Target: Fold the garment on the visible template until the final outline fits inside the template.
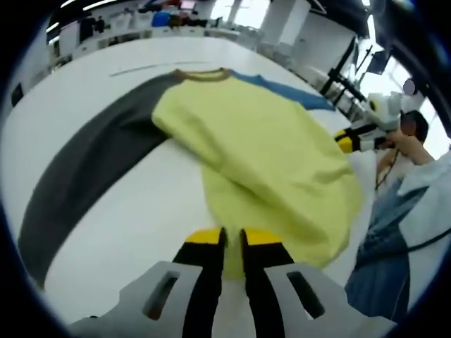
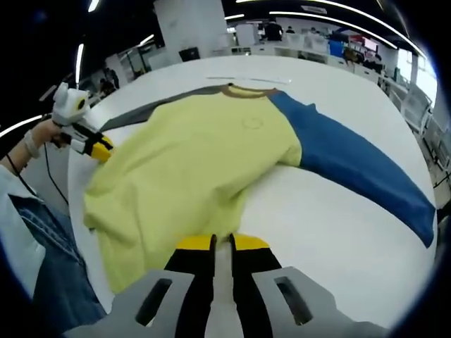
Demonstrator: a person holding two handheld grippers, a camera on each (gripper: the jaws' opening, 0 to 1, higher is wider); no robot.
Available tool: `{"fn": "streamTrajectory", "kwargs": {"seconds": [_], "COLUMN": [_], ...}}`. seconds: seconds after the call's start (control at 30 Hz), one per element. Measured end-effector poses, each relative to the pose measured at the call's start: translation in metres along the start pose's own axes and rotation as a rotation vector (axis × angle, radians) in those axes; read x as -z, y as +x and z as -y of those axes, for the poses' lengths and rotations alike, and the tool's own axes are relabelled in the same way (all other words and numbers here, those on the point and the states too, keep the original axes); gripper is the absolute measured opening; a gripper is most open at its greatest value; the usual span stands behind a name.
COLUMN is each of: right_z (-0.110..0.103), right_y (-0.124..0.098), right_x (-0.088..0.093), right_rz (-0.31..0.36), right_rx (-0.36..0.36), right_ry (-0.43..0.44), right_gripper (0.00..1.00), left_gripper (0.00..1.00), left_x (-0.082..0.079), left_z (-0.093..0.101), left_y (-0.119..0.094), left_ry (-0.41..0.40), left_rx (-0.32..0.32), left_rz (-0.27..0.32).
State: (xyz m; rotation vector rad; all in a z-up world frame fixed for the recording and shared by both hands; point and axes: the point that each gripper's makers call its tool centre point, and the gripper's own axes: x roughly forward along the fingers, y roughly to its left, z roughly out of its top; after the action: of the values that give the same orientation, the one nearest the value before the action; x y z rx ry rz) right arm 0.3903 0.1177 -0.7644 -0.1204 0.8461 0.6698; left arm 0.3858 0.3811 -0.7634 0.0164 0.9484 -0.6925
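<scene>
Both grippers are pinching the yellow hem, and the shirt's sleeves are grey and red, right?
Not quite: the sleeves are grey and blue, not red; the right gripper view shows the blue one. Both the left gripper and the right gripper do pinch the yellow shirt hem.

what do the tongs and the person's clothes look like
Both tongs, left and right, have black jaws with yellow tips on pale grey slotted bodies. A black cable trails from the left one. The person wears a white top and blue jeans.
</scene>
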Motion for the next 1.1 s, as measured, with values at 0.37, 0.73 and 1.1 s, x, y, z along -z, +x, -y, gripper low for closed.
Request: {"fn": "streamTrajectory", "kwargs": {"seconds": [0.37,0.73,1.1], "right_z": [-0.002,0.008,0.009], "right_y": [-0.009,-0.036,-0.051], "right_x": [0.006,0.0,-0.02], "right_rz": [-0.001,0.062,0.133], "right_rx": [-0.016,0.001,0.011], "right_ry": [0.035,0.085,0.075], "right_gripper": [0.02,0.02,0.02], "left_gripper": [0.0,0.0,0.0], "left_x": [0.004,-0.007,-0.03], "left_z": [-0.003,-0.005,-0.01], "left_y": [-0.007,-0.033,-0.06], "left_ry": [-0.044,-0.119,-0.151], "left_rx": [-0.029,-0.066,-0.097], "left_rz": [0.012,0.114,0.239]}}
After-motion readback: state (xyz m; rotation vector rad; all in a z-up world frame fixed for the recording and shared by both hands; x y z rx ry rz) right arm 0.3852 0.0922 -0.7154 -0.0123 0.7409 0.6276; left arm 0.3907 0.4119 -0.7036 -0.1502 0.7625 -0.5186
